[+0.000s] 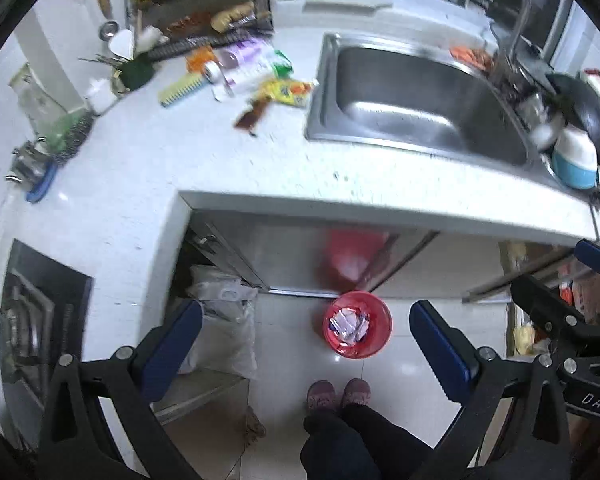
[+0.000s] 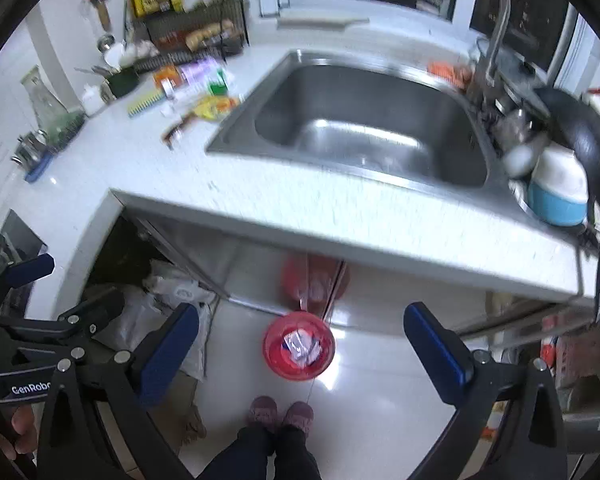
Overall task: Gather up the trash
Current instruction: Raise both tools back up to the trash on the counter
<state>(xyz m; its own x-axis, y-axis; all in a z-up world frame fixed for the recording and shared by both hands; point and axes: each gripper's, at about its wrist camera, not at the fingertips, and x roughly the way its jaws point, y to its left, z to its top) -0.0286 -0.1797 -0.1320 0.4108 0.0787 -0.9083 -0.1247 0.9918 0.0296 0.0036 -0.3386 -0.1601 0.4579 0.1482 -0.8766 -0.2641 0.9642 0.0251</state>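
While both grippers hang high above the floor and tilt steeply downward, their blue-padded jaws stand spread wide with nothing between them: the left gripper (image 1: pixel 306 336) frames the floor in its own view, and the right gripper (image 2: pixel 302 338) does the same in its view. On the white tiled floor, just in front of the counter's lower front edge, stands a small red trash bin (image 1: pixel 358 324), upright and holding crumpled white and bluish wrappers (image 1: pixel 349 322); a reddish reflection of it shows on the shiny cabinet front behind it. The person's two slippered feet (image 1: pixel 339 394) stand close to the bin on the near side. Up on the white countertop (image 1: pixel 228 160), a steel sink (image 1: pixel 416 104) is sunk in toward the right end, with a curved tap at its far right corner. To the left of the sink's left rim lie a yellow snack packet (image 1: pixel 286 92) and a brown wrapper (image 1: pixel 254 114), near each other, and farther toward the back wall a cluster of boxes, tubes and a green-and-yellow brush. A blue-and-white pot (image 1: pixel 574 160) sits at the sink's near right corner. A pale sack (image 1: pixel 224 320) rests under the counter's left part.
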